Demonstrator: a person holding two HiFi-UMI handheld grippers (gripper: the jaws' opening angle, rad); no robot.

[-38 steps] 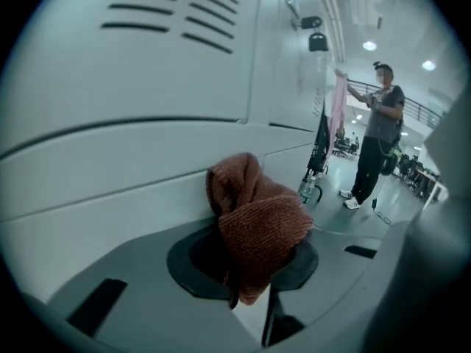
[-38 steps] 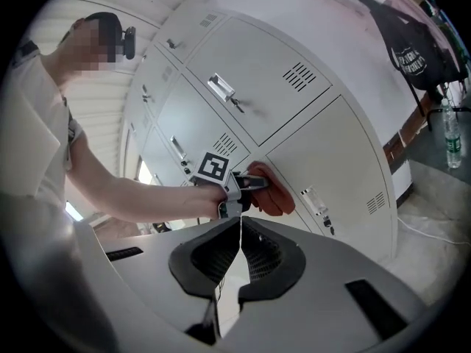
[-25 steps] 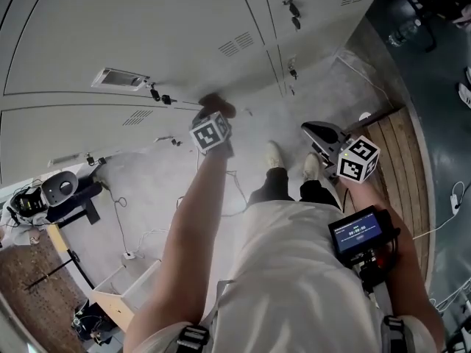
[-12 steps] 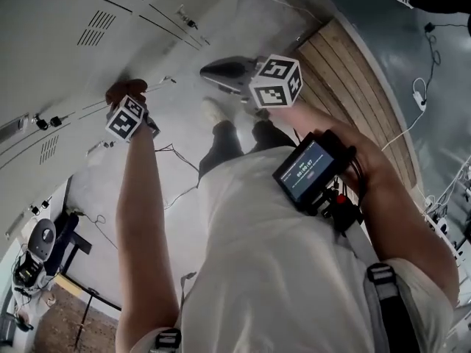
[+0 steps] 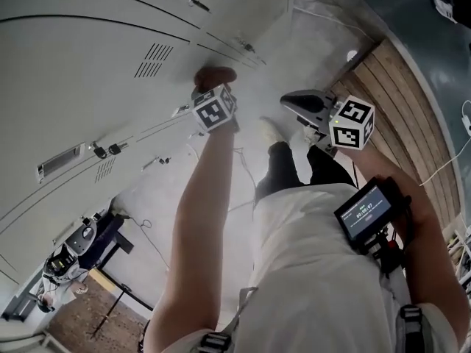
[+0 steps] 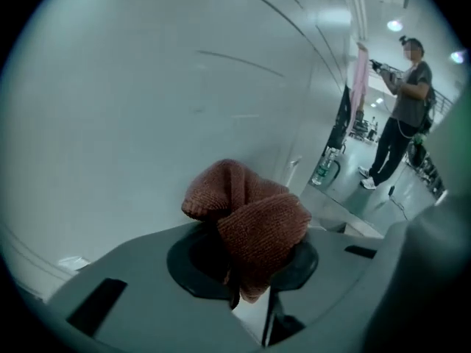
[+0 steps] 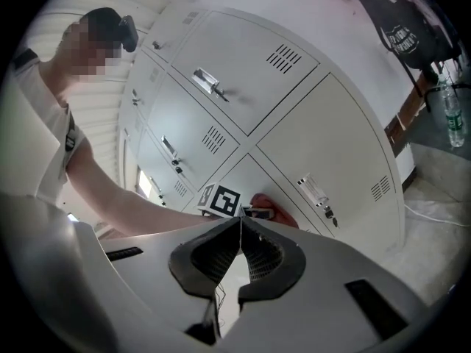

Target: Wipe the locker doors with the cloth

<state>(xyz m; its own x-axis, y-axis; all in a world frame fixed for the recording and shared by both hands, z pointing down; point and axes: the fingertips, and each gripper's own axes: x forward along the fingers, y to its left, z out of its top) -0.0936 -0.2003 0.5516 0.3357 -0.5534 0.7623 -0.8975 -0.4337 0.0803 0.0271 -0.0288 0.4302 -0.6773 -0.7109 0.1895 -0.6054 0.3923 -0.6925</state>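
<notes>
A bunched reddish-brown knitted cloth [image 6: 246,215] is clamped in my left gripper [image 6: 243,267]. In the head view that cloth [image 5: 214,75] presses against a pale grey locker door [image 5: 88,72], just ahead of the left gripper's marker cube [image 5: 214,107]. The right gripper view shows the same cloth [image 7: 274,209] against a locker door [image 7: 324,160] beside the cube. My right gripper [image 7: 239,230] is shut with nothing between its jaws. It hangs away from the lockers, above the floor, seen with its cube [image 5: 352,122] in the head view.
Locker handles and vents [image 5: 154,50] dot the doors. A wooden bench [image 5: 397,101] runs along the right. Cables [image 5: 154,241] lie on the grey floor, with equipment [image 5: 70,256] at lower left. Another person [image 6: 401,116] stands farther down the room, and a bottle [image 7: 453,120] sits by the lockers.
The head view has swung, so the lockers fill more of the frame. The left gripper with the cloth now sits against a door panel higher in the frame, and the right gripper has shifted right.
</notes>
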